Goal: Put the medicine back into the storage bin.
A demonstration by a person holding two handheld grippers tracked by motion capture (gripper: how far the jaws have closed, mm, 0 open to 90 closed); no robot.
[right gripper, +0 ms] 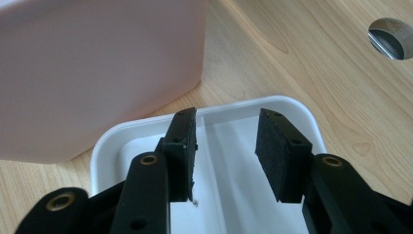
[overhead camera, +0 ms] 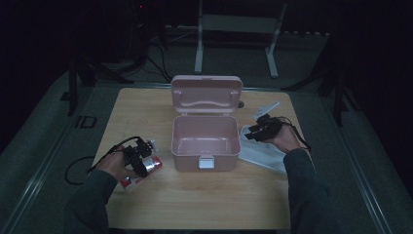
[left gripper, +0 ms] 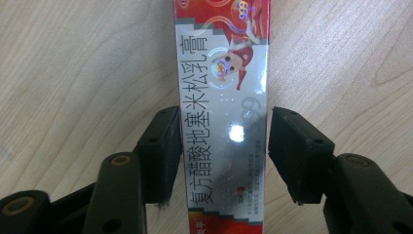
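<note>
Left gripper point(left gripper: 223, 151) astride red-and-white carton point(left gripper: 223, 97) (print legible up close).

High view very dim and murky, gripper views bright (close-up), glare spot on glossy box point(left gripper: 221, 126), sharp focus.

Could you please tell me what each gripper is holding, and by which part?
Nothing is clamped: the left gripper straddles the ointment box near one end, unclosed; the right gripper, open, hovers over the white tray.
</note>
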